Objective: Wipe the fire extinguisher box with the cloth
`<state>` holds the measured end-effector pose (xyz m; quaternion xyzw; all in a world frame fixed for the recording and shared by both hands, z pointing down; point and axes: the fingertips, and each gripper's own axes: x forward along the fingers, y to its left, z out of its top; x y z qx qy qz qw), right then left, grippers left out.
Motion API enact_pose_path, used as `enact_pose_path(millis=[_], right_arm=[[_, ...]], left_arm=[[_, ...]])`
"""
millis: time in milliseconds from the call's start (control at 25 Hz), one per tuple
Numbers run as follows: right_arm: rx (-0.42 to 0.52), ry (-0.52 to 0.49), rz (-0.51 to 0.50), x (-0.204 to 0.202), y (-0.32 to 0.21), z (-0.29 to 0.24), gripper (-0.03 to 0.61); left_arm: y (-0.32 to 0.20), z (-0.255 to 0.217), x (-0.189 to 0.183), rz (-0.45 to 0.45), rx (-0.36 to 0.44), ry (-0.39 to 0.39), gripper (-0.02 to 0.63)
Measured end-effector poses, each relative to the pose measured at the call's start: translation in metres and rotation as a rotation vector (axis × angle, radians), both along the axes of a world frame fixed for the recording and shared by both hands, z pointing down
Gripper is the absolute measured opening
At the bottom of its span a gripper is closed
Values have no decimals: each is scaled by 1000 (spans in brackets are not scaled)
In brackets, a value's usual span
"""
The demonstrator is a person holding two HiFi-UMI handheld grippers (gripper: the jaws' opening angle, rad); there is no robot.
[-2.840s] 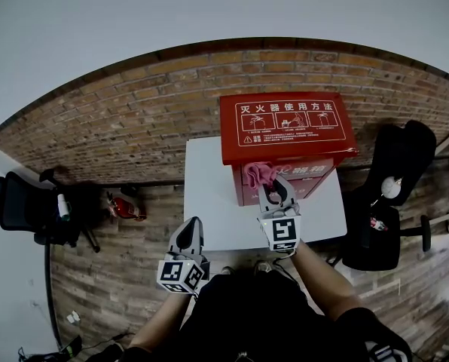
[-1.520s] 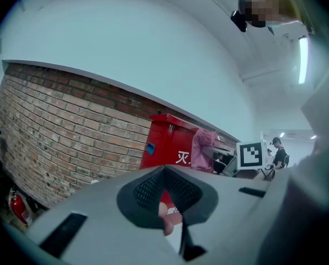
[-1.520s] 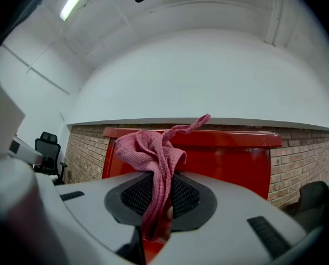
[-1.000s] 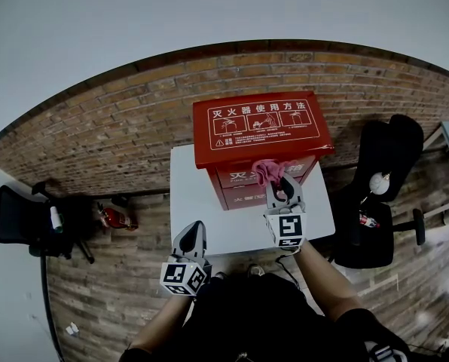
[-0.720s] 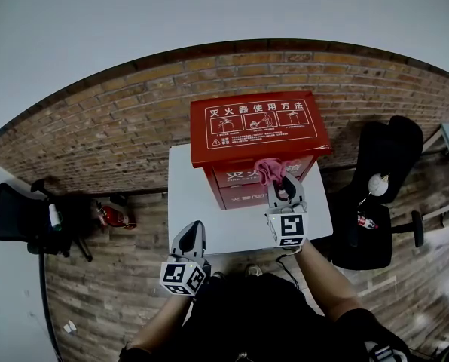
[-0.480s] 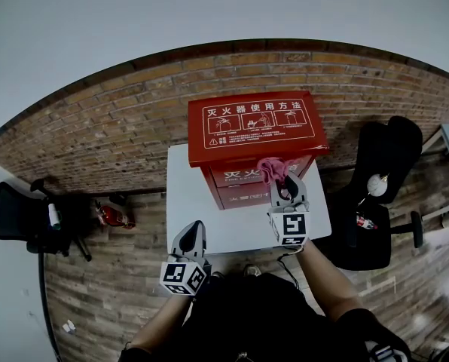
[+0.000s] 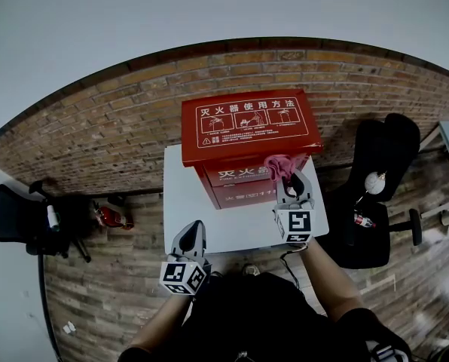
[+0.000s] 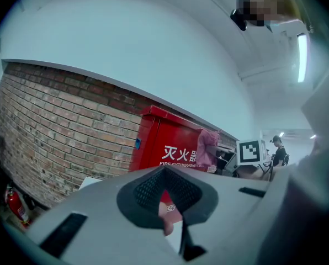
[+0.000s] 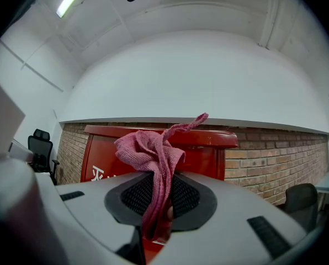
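Brick wall [image 7: 96,127] backs a white table [image 7: 187,210] in the head view. On the table stands the red fire extinguisher box [image 7: 243,123], its lid printed with white instructions. I note the right gripper [image 7: 288,181] raised at the box's front, with the pink cloth [image 7: 279,166] bunched against that face near its upper right corner, just under the lid's edge. The left gripper [image 7: 191,228] hangs low at the table's near edge, well apart from the box. A black office chair [image 7: 383,164] stands to the right, and a small fire extinguisher [image 7: 108,217] lies on the floor to the left. In the left gripper view, its jaws meet with nothing between them; the box front and the cloth show beyond. In the right gripper view, the jaws are clamped on the cloth, which rises in folds before the box.
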<state>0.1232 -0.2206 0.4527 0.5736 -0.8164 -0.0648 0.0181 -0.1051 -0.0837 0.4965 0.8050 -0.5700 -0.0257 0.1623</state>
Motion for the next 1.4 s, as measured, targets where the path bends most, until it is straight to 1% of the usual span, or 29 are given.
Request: enact_pose_path(millis=[400,840,1160,1400], right_arm=[[0,3,35,25,-3,1,80],[3,18,99,60,-9,6,80],[7,-5,154,85,-12,7,80],[16,3,160,90,-12,9,80]], left_arm=[[1,0,8,4,1,-12,34],[6,2,11,-5,-8,-21,34],[11,5,9,-15,-20,-27,34],[14,5,8,-25,-22,-33,34]])
